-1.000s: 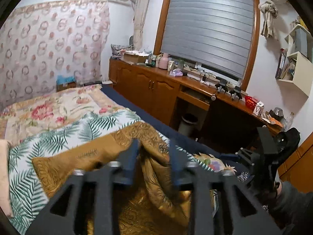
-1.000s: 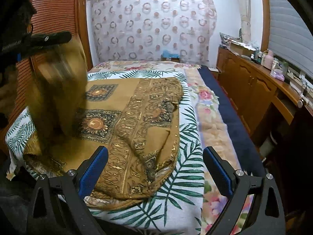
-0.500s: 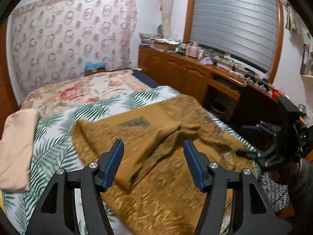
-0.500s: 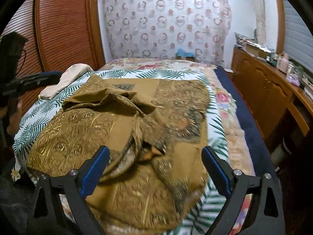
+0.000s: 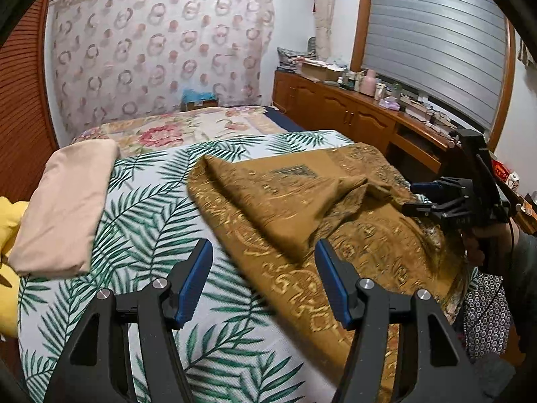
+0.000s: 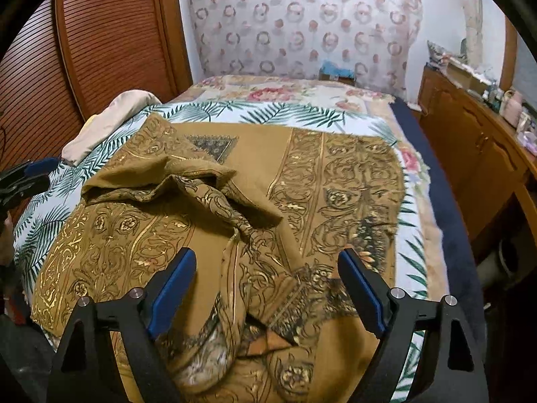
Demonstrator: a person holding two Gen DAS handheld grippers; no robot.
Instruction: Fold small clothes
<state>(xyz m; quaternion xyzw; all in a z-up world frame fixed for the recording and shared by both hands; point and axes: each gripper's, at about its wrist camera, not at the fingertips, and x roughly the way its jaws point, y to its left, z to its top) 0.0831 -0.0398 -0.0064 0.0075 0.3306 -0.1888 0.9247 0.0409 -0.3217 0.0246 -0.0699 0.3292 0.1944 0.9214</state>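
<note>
A brown cloth with gold and black patterns (image 5: 322, 215) lies crumpled on the bed, its left part thrown over the middle in loose folds (image 6: 188, 181). My left gripper (image 5: 263, 283) is open and empty, above the cloth's left edge. My right gripper (image 6: 266, 290) is open and empty, above the cloth's near edge; it also shows in the left wrist view (image 5: 436, 198) at the right side of the bed.
The bed has a palm-leaf sheet (image 5: 147, 208) and a floral blanket (image 5: 174, 131). A folded beige cloth (image 5: 67, 201) and a yellow one (image 5: 8, 221) lie at the left. Wooden cabinets (image 6: 476, 154) run along the right. A slatted wooden door (image 6: 110, 33) stands at the left.
My left gripper opened and let go of the brown cloth, which dropped onto the bed in loose folds. The left gripper moved left. The right gripper stayed open and moved closer to the cloth.
</note>
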